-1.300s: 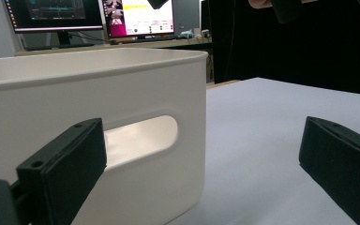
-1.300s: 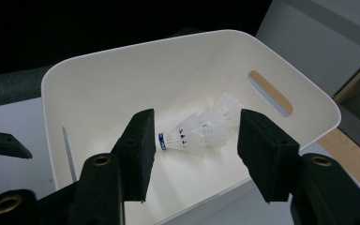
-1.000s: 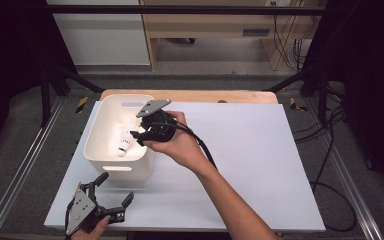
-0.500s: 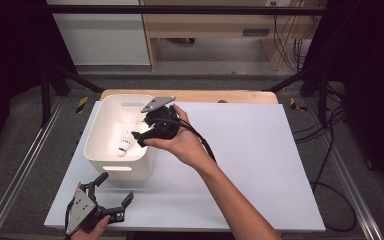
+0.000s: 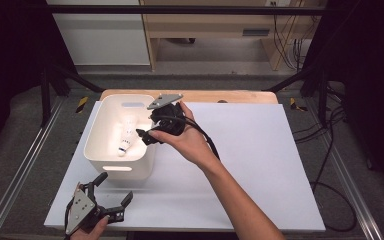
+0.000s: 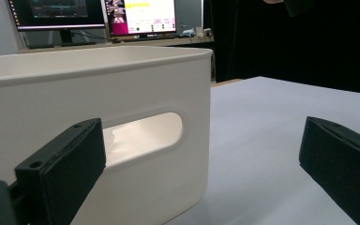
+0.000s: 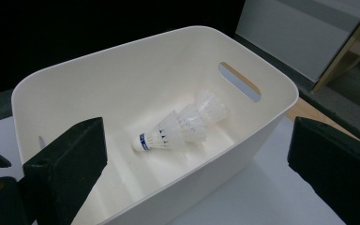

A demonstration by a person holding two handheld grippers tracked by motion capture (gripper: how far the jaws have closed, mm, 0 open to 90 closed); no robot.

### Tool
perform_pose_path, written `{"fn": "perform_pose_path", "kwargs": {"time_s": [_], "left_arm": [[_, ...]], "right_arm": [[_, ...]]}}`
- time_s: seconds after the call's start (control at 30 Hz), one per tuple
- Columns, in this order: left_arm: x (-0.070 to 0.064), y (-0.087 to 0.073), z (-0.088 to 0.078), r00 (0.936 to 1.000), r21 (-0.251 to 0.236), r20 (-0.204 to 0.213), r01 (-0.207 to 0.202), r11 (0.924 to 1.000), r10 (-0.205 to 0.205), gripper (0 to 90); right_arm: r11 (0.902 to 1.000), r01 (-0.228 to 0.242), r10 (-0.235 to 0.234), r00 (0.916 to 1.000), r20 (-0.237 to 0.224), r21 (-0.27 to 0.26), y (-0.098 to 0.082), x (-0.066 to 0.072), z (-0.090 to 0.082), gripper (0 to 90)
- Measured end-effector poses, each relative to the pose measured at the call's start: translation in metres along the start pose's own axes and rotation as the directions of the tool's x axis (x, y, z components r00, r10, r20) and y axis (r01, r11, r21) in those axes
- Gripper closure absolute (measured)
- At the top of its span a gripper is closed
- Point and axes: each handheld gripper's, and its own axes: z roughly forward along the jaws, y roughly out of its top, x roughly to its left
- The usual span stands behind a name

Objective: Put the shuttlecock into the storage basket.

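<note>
- Against the earlier high view, the right gripper (image 5: 147,135) has its jaws wider apart; they have just been opening, and nothing sits between them.
- It holds much the same spot as before, over the right rim of the white bin (image 5: 96,145), with the person's right hand (image 5: 185,140) wrapped around it.
- The shuttlecocks (image 5: 126,137) lie on the bin floor as before, nested together on their side; in the right gripper view the stack (image 7: 180,126) rests near the middle, blue-banded cork toward the near end.
- The left gripper (image 5: 111,195) has not shifted: it sits at the near left edge of the white table sheet (image 5: 260,165), just in front of the bin's near wall, jaws spread with nothing in them.
- In the left gripper view the bin's handle slot (image 6: 145,138) faces the gripper, close by.
- The bin stands at the sheet's far left, its left wall about at the sheet's left edge.
- The right half of the sheet lies open, up to the metal rail (image 5: 352,185) beside it.
- A wooden board edge (image 5: 230,96) runs along the far side.
</note>
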Motion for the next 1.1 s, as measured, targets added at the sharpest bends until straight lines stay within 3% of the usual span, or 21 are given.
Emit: {"fn": "perform_pose_path", "kwargs": {"time_s": [0.57,1.1], "left_arm": [[0.0,0.0,0.0,1.0,0.0,0.0,0.003,1.0,-0.003,0.8],[0.002,-0.001,-0.001,1.0,0.0,-0.006,0.004,1.0,-0.004,0.9]], "right_arm": [[0.9999,0.013,-0.012,0.9993,0.035,-0.01,-0.006,-0.021,-0.018,6.2],[0.9995,-0.027,0.028,0.9974,0.067,-0.016,-0.018,-0.047,-0.038,6.3]]}}
